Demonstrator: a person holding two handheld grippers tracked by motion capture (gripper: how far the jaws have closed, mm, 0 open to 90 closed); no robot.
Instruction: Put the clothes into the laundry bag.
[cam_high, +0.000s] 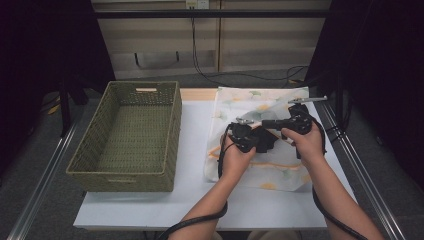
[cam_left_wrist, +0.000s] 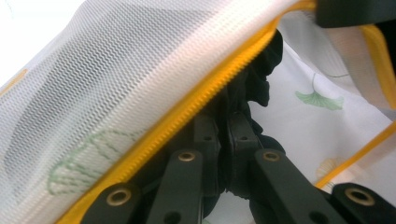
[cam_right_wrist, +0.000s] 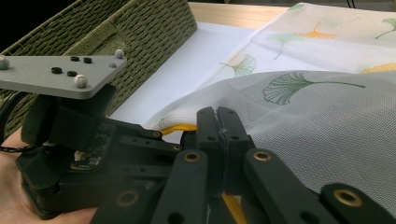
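High view is showing both grippers meeting over the mesh laundry bag (cam_high: 260, 107), lying at three o'clock from the wicker basket (cam_high: 130, 135). Left gripper (cam_high: 257, 141) is clamping black fabric (cam_left_wrist: 261, 74) inside the yellow zipper (cam_left_wrist: 196, 102); right gripper (cam_high: 267, 125) is pinching the bag's edge.

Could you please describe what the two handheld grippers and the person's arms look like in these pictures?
Both grippers, left gripper and right gripper, are black, with linked bars joined by brass-coloured rivets. Each carries a grey three-cornered plate with small studs and black screws. A black cable trails from each. The forearms are bare, with no sleeves in sight.
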